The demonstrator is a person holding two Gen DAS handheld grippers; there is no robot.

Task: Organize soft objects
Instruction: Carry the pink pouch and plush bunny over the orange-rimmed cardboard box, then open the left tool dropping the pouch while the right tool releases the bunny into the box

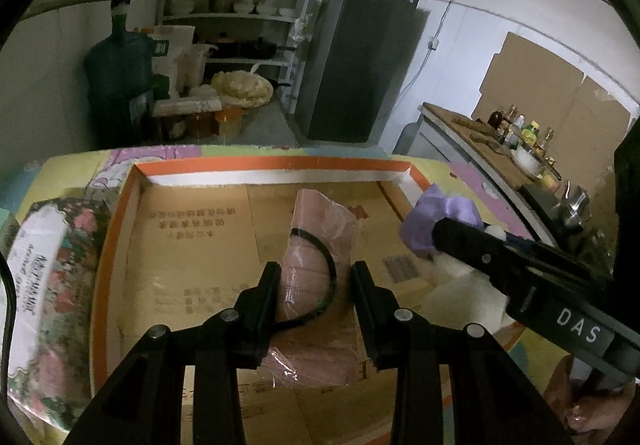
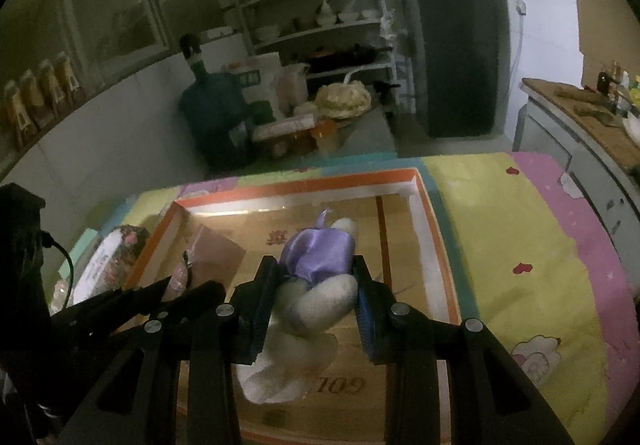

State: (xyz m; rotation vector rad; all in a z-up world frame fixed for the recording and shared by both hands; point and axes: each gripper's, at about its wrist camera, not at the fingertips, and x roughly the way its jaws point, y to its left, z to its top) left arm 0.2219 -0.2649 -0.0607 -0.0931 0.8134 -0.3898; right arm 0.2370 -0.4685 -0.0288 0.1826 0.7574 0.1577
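Note:
A shallow cardboard box with an orange rim (image 1: 272, 165) (image 2: 296, 185) lies on a colourful cloth. My left gripper (image 1: 318, 273) (image 2: 192, 287) is shut on a pink plastic-wrapped pack (image 1: 320, 229) (image 2: 218, 257) with a black band around it, over the left half of the box. My right gripper (image 2: 316, 273) (image 1: 438, 229) is shut on a white plush toy in a purple satin dress (image 2: 320, 297) (image 1: 460, 285), over the box's right half. The toy's lower body hangs below the fingers, close above the box floor.
A floral-printed soft pack (image 1: 52, 285) (image 2: 116, 253) lies on the cloth just left of the box. Beyond the table stand a blue water jug (image 1: 116, 77), shelves and a dark fridge (image 1: 360, 57). A counter with bottles (image 1: 520, 129) runs along the right.

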